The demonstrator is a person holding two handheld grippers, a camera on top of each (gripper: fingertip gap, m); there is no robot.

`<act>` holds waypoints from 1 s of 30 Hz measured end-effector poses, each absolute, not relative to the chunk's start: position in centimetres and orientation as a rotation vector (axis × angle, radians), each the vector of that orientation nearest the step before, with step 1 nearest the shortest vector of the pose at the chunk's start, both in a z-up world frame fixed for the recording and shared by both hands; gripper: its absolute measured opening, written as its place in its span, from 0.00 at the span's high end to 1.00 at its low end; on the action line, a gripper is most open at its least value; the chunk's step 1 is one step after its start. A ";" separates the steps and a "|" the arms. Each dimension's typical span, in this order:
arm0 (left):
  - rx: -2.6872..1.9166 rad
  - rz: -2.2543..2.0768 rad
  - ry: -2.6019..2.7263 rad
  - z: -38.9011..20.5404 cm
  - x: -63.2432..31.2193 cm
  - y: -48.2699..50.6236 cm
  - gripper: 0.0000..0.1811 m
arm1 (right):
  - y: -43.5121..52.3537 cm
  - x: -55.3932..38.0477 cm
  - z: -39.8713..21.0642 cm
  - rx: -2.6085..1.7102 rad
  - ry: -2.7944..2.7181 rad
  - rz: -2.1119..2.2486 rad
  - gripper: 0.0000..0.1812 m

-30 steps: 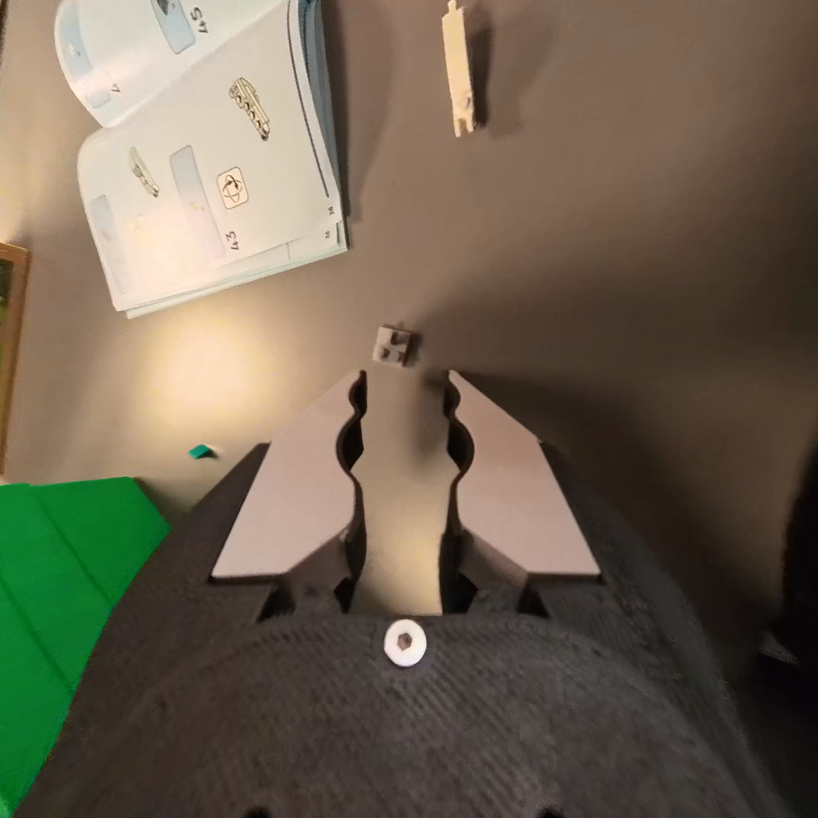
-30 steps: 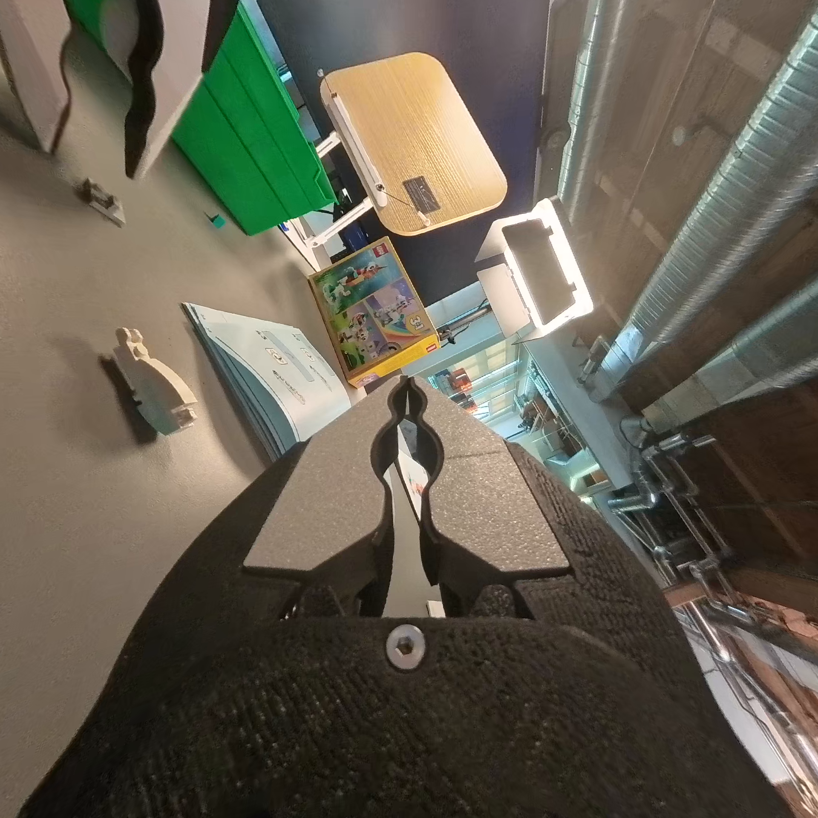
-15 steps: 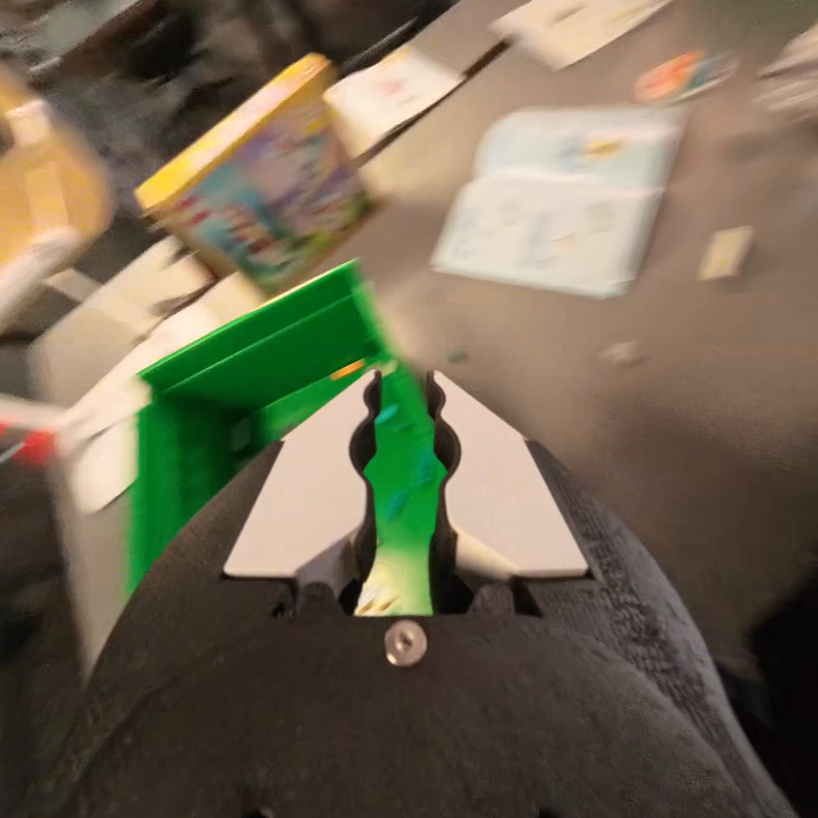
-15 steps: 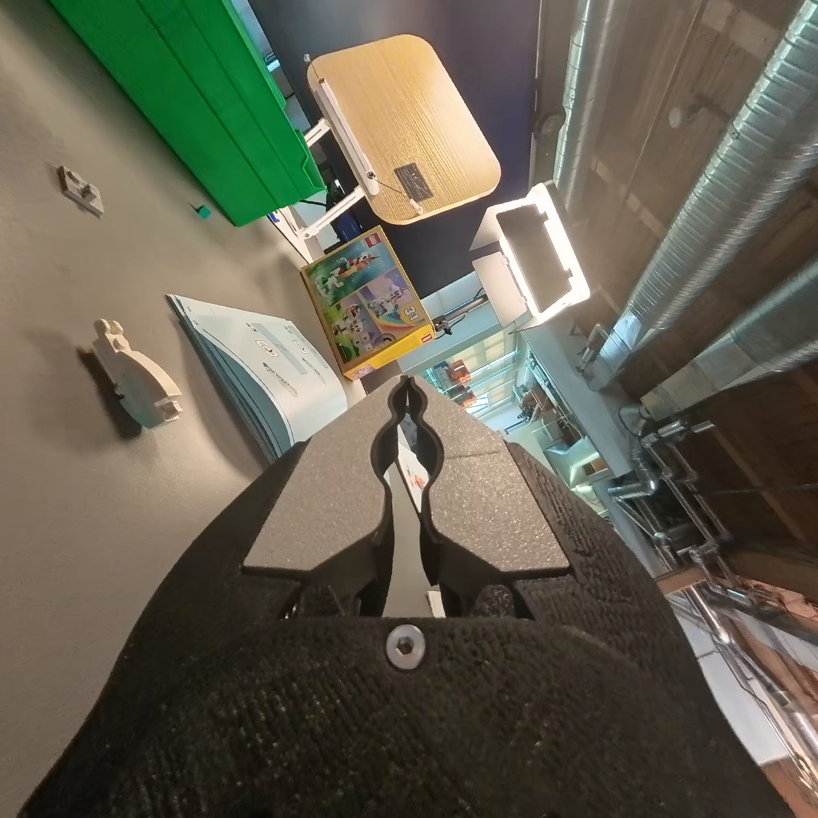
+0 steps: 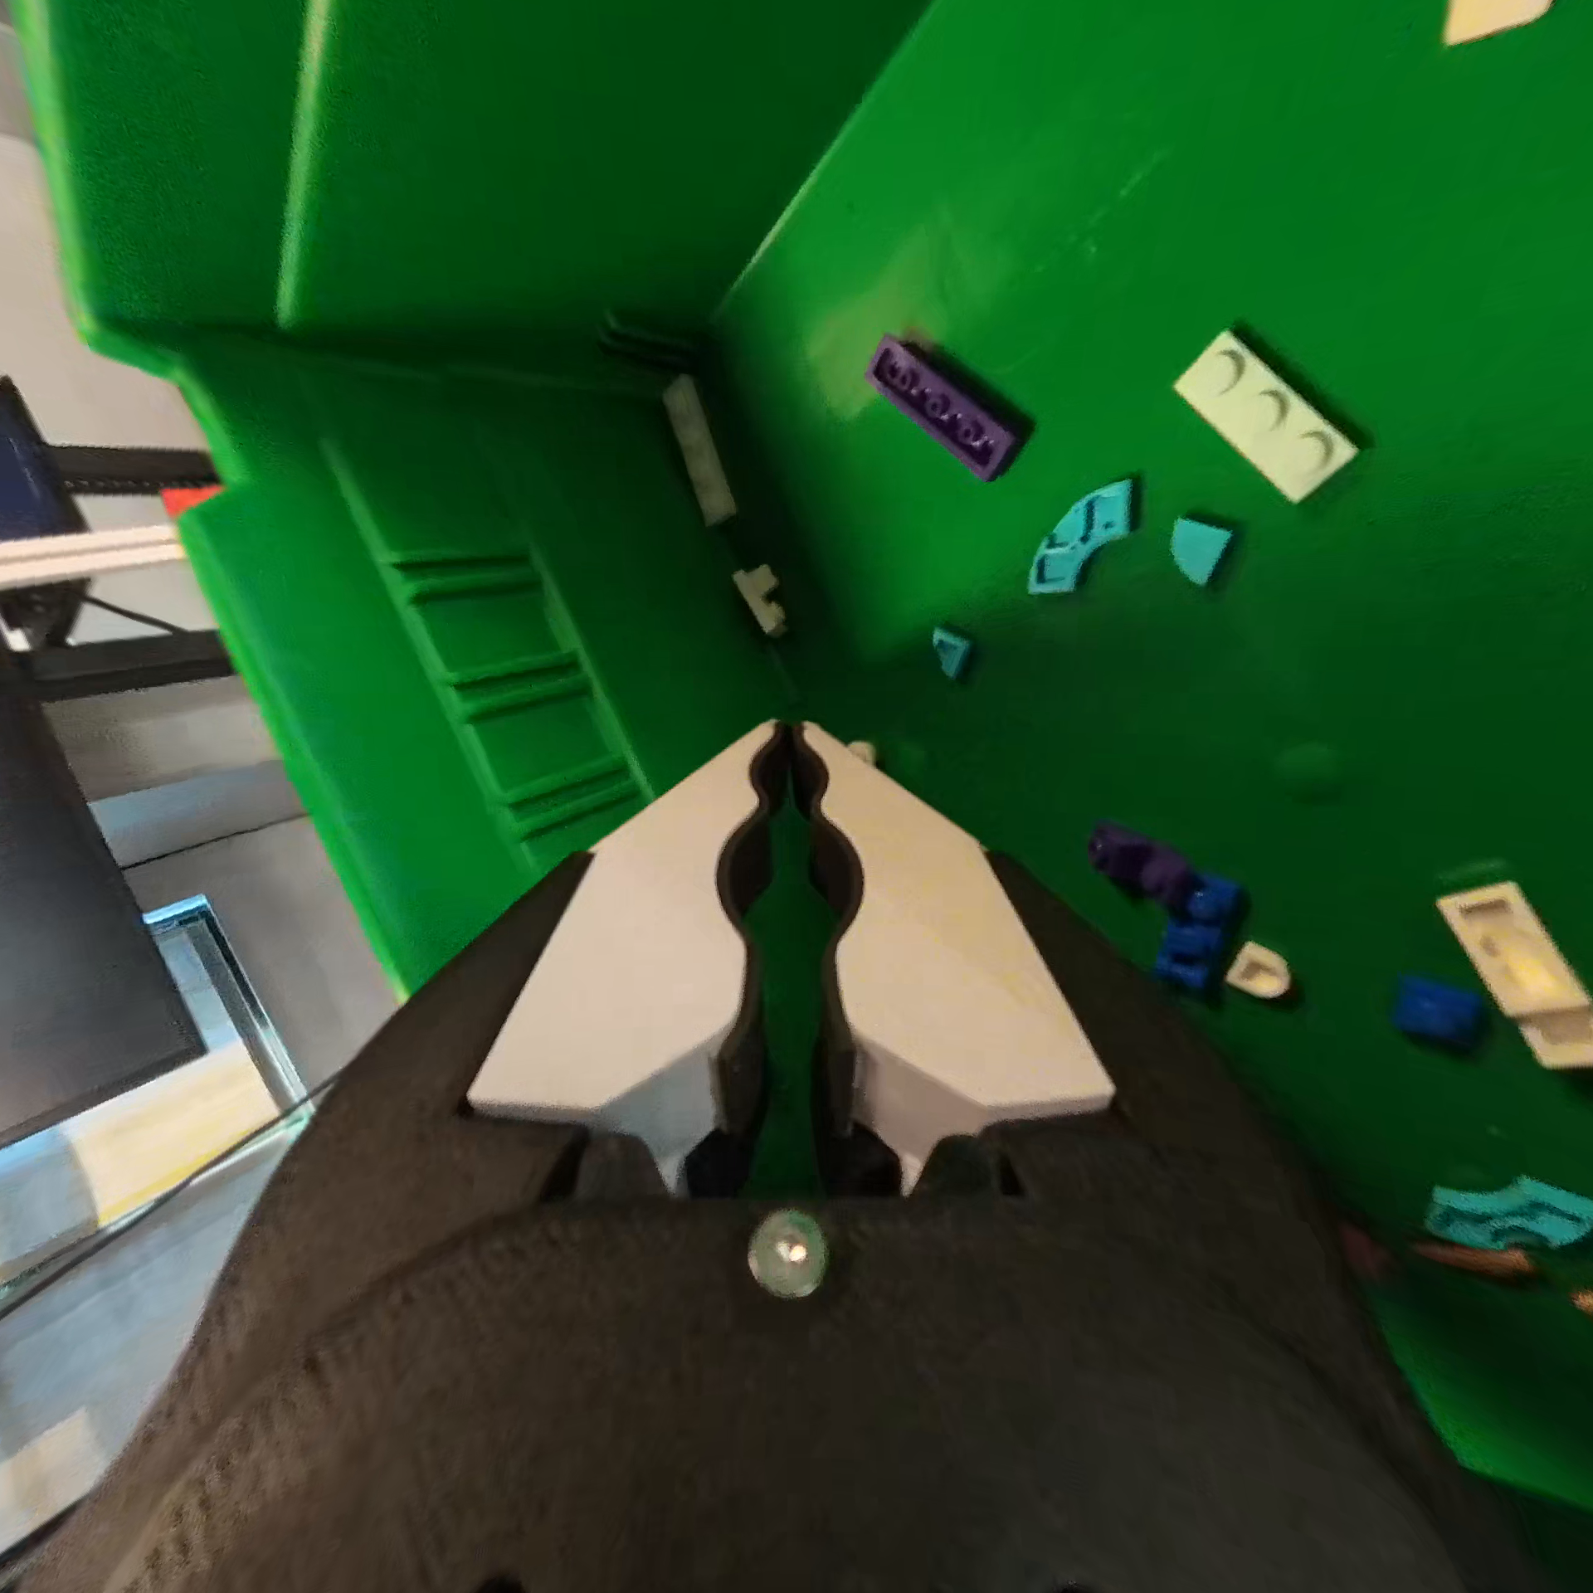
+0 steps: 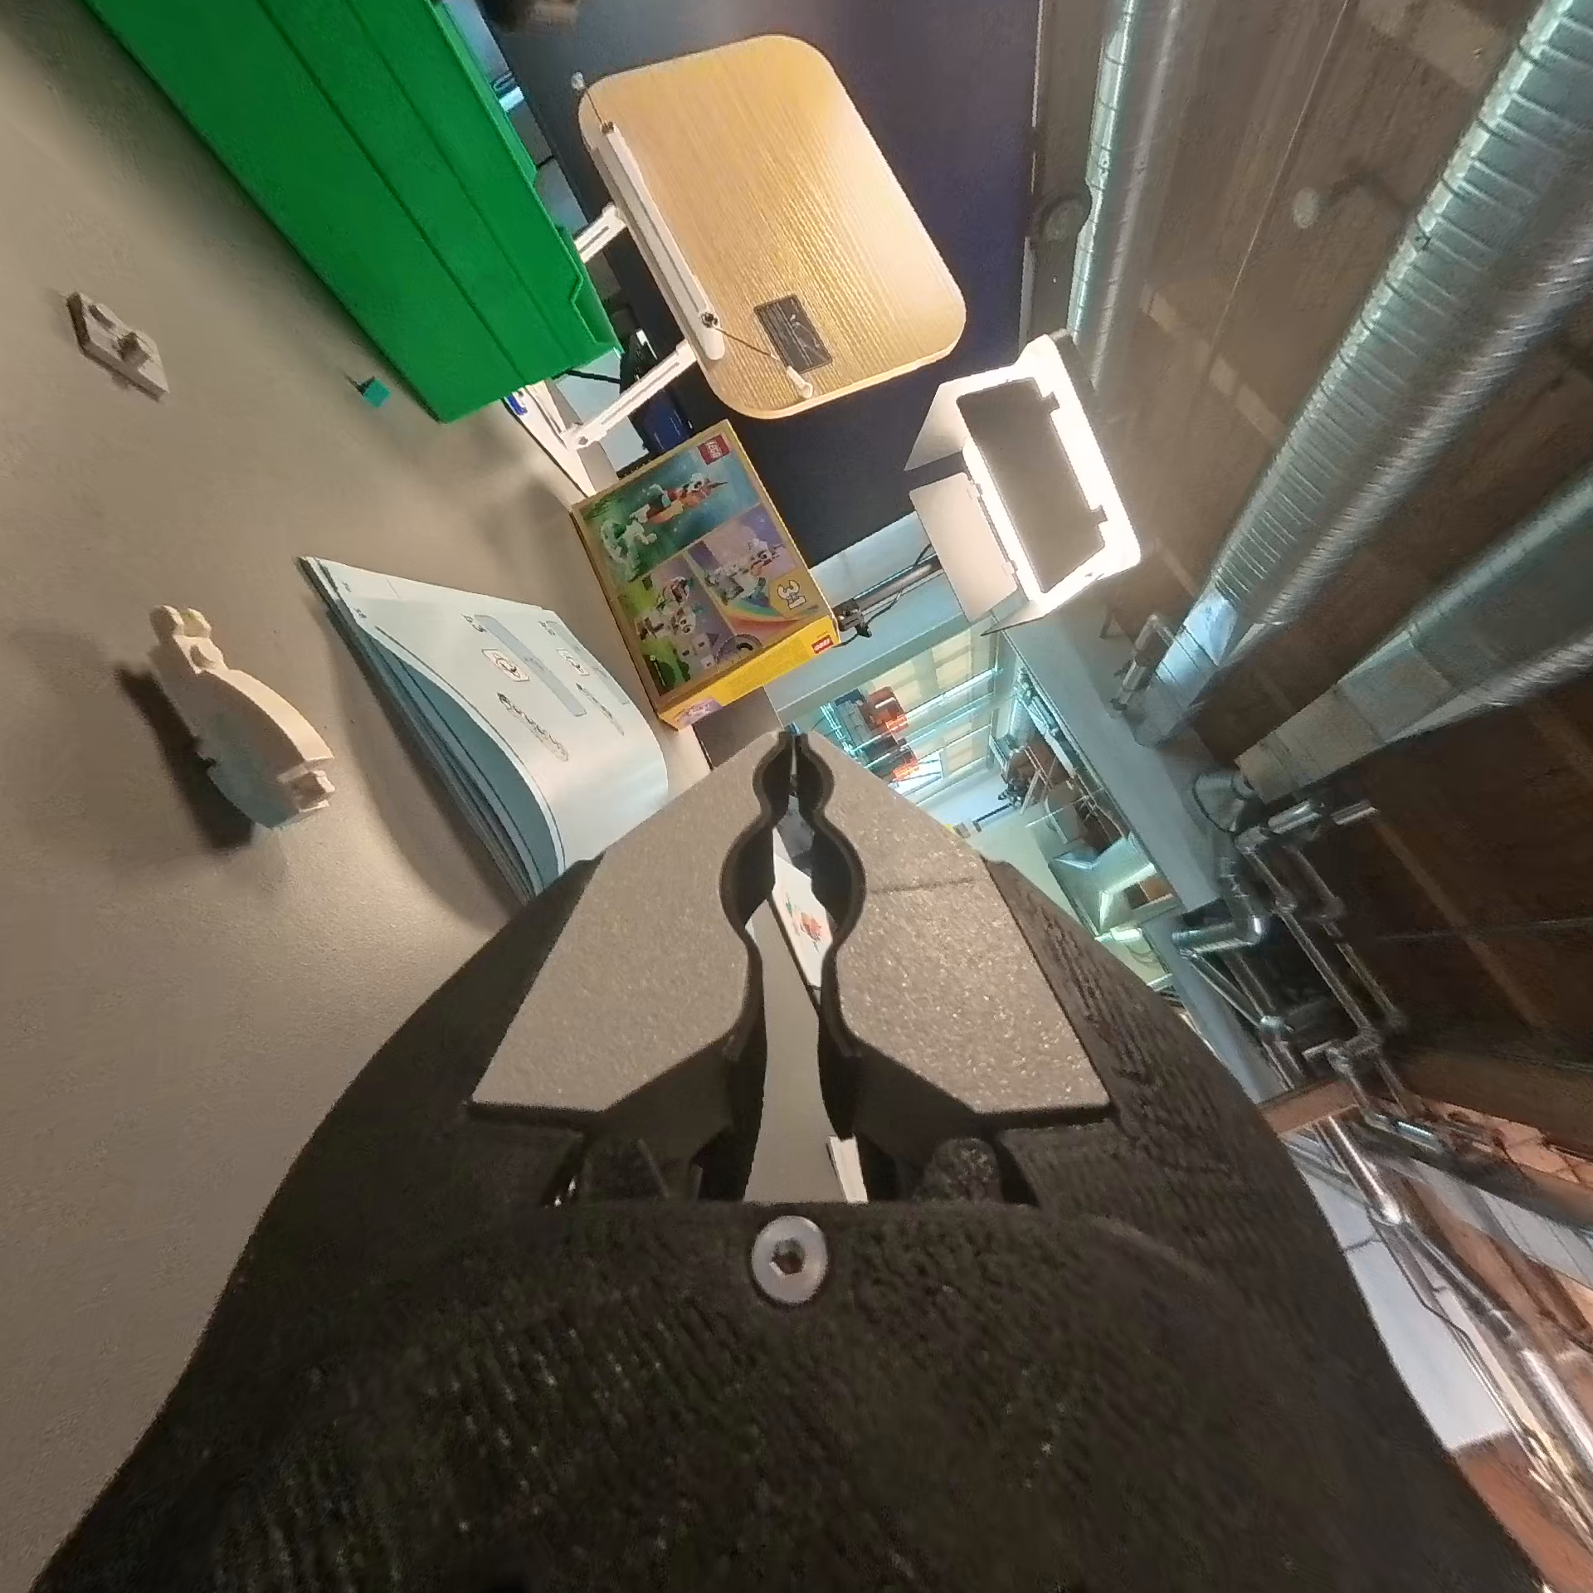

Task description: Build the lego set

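My left gripper (image 5: 789,733) is shut, with nothing visible between its tips, and points into the green bin (image 5: 517,215) near a bottom corner. Loose bricks lie on the bin floor: a purple plate (image 5: 948,418), a white brick (image 5: 1267,414), teal curved pieces (image 5: 1082,539), blue pieces (image 5: 1194,935) and white pieces (image 5: 759,599). My right gripper (image 6: 791,741) is shut and empty, held above the grey table (image 6: 129,948). A white curved assembly (image 6: 233,724) and a small grey piece (image 6: 116,340) lie on the table to its left.
The open instruction booklet (image 6: 483,690) lies beside the white assembly. The set's box (image 6: 698,569) stands behind it. The green bin (image 6: 362,190) sits at the table's far side with a tiny teal piece (image 6: 372,392) by it. A wooden side table (image 6: 776,215) stands beyond.
My left gripper swung from above the grey piece on the table into the green bin, and its jaws closed. The right gripper has barely moved.
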State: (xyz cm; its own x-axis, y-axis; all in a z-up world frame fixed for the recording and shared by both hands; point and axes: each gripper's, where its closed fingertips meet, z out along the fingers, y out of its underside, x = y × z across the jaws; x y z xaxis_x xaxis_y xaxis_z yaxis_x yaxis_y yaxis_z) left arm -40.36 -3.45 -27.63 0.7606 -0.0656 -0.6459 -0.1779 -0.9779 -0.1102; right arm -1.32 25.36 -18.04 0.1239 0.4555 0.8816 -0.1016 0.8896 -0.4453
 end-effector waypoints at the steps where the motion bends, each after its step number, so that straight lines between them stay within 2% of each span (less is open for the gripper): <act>1: -2.823 1.010 0.180 -28.0 -40.4 -3.6 1.00 | 25.4 -1.3 -18.0 -0.309 -1.392 0.415 1.00; 7: -3.008 0.965 0.012 -28.3 -39.4 -5.9 1.00 | 25.5 -1.3 -18.1 -0.314 -1.393 0.417 1.00; 11: -3.037 0.720 -0.138 -28.8 -37.5 -6.6 1.00 | 25.4 -1.3 -18.1 -0.311 -1.396 0.424 1.00; 13: -2.897 0.559 -0.267 -28.2 -37.0 -4.9 1.00 | 25.3 -1.3 -18.1 -0.309 -1.399 0.427 1.00; 16: -2.777 0.746 -0.292 -26.6 -39.2 -4.4 1.00 | 25.2 -1.3 -18.1 -0.306 -1.399 0.430 1.00; 24: -2.891 1.109 0.058 -28.5 -40.3 -4.6 1.00 | 25.3 -1.2 -17.9 -0.307 -1.390 0.423 1.00; 27: -2.867 1.046 -0.031 -28.5 -40.4 -4.4 1.00 | 25.3 -1.2 -17.9 -0.307 -1.389 0.422 1.00; 30: -2.799 0.754 -0.138 -28.5 -38.9 -3.1 1.00 | 25.3 -1.2 -17.9 -0.306 -1.391 0.427 1.00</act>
